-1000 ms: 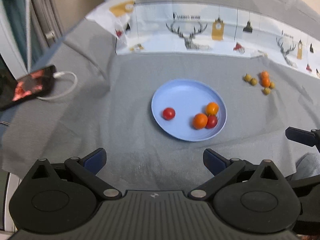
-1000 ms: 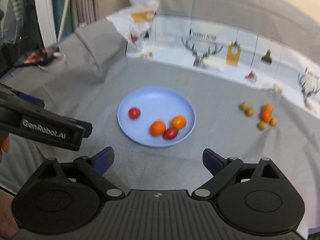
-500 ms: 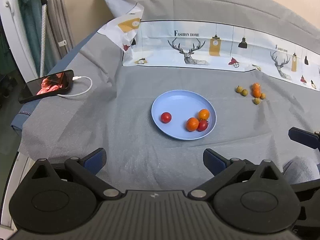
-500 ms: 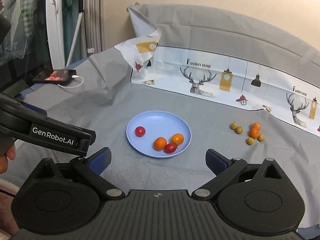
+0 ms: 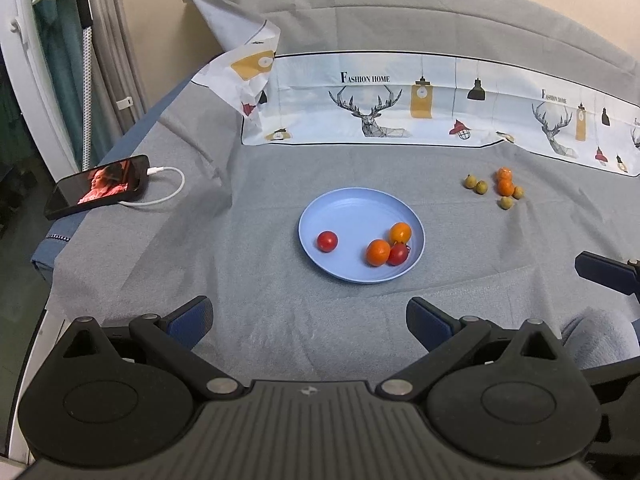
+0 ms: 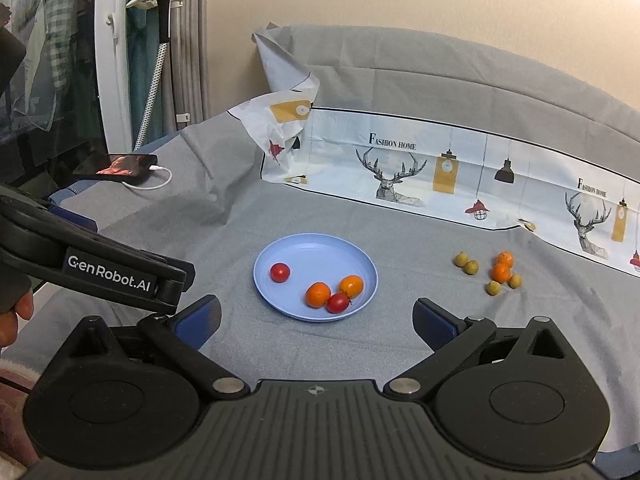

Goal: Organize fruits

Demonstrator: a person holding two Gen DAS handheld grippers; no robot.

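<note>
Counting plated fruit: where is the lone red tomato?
In both wrist views, the red tomato sits on the blue plate's left side, apart from the three clustered fruits.

Blue plate (image 5: 344, 208) holding four small fruits, loose fruit cluster (image 5: 498, 186) beyond (right), phone (image 5: 96, 190) left

soft even indoor light, sharp focus, fisheye-bent edges

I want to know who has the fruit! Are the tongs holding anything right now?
No, nothing is held. The left tongs and right tongs are both open and empty; the fruit lies on the blue plate and cloth.
</note>
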